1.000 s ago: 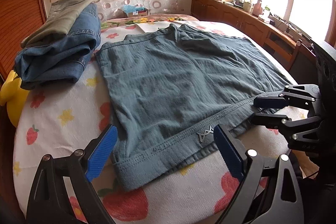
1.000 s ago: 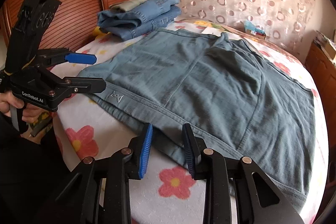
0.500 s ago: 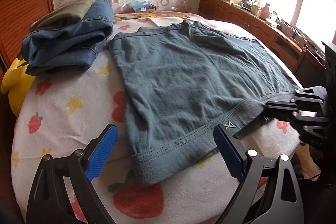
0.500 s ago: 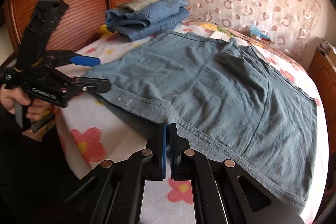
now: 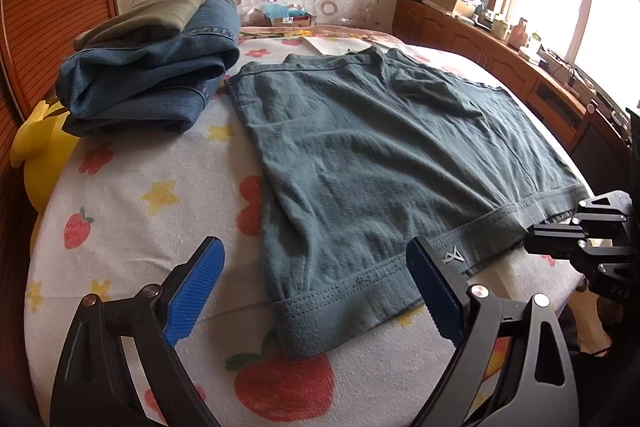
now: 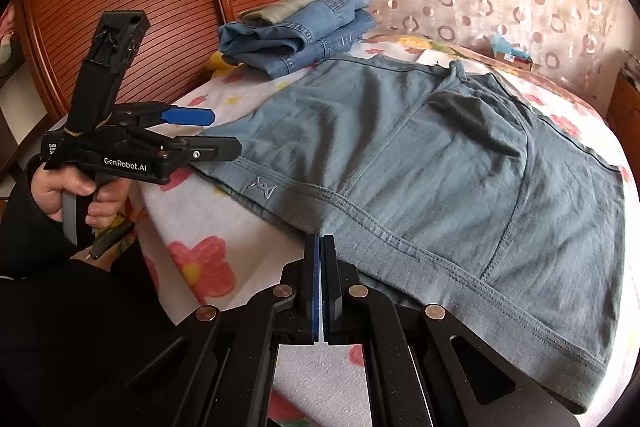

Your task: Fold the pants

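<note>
Grey-green shorts (image 5: 384, 163): soft, light knit, limp; best gripped at the thick waistband. Left gripper (image 5: 316, 291) wide, empty. Right gripper (image 6: 321, 281) fully closed at the waistband edge; whether it pinches cloth cannot be told.

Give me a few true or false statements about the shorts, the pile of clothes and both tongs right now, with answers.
1. The right tongs are shut at the waistband edge of the grey-green shorts. True.
2. The left tongs are clamped on the shorts. False: they stand open around the waistband corner.
3. Folded jeans lie under an olive garment. True.
4. The shorts are folded in half. False: they lie spread flat on the bed.
</note>
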A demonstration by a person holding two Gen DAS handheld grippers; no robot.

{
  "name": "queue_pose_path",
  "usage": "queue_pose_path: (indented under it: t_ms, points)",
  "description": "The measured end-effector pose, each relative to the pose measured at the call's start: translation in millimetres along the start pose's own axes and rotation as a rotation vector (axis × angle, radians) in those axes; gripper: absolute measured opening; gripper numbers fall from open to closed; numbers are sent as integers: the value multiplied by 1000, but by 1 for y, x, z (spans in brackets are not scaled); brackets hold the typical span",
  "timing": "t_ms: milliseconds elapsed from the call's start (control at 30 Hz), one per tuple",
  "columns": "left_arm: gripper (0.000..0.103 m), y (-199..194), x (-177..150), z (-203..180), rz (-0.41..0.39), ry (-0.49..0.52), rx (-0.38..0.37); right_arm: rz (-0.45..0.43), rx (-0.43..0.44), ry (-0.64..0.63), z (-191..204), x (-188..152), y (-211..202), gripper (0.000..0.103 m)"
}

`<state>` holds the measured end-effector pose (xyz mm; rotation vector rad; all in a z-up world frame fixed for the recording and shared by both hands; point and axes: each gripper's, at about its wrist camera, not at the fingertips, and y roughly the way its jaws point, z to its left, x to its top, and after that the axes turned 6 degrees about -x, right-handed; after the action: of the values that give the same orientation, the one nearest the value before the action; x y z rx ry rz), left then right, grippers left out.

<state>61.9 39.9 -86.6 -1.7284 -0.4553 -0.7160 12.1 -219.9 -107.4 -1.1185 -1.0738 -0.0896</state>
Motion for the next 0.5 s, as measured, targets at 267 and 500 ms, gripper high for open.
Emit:
queue_pose_path:
  t_ms: [267, 500]
  points:
    - [75, -7, -3, 4, -29, -11, -15, -60, -22, 85, -13, 1, -17, 4]
    - [55, -12, -11, 11, -39, -30, 1, -80, -139, 163, -31, -5, -28, 30]
